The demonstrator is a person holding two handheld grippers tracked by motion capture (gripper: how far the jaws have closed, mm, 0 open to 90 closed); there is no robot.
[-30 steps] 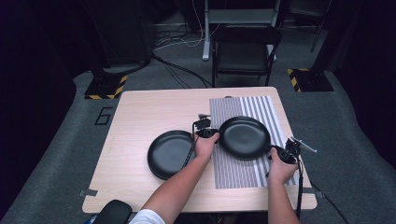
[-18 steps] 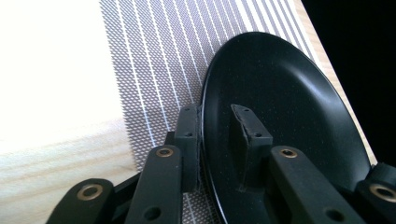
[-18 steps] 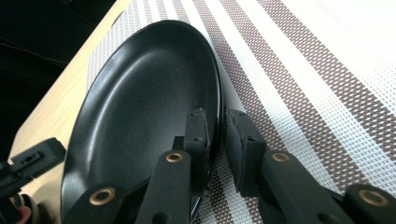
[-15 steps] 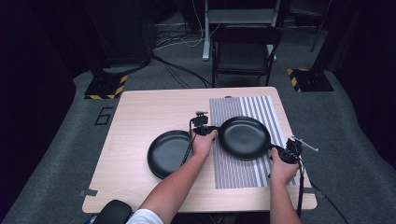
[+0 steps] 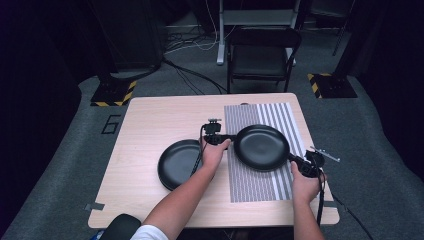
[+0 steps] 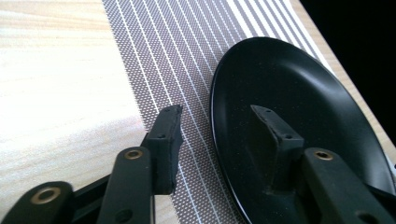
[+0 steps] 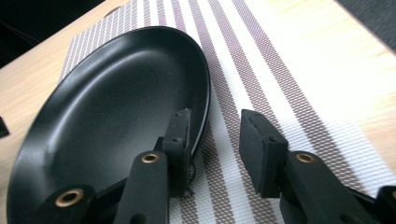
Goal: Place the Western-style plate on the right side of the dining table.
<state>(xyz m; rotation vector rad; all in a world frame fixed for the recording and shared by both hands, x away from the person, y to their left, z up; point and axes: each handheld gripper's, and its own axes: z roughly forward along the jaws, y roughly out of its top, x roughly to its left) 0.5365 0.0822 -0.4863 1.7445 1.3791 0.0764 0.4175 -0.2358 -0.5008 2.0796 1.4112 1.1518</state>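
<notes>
Both jaws have just been opening. The left hand-held gripper (image 5: 223, 140) straddles the plate's (image 5: 262, 146) left rim, pads loose; the right hand-held gripper (image 5: 299, 163) likewise straddles its right rim. The plate rests on the striped mat (image 5: 255, 182); the forearms reach in level from below it.
</notes>
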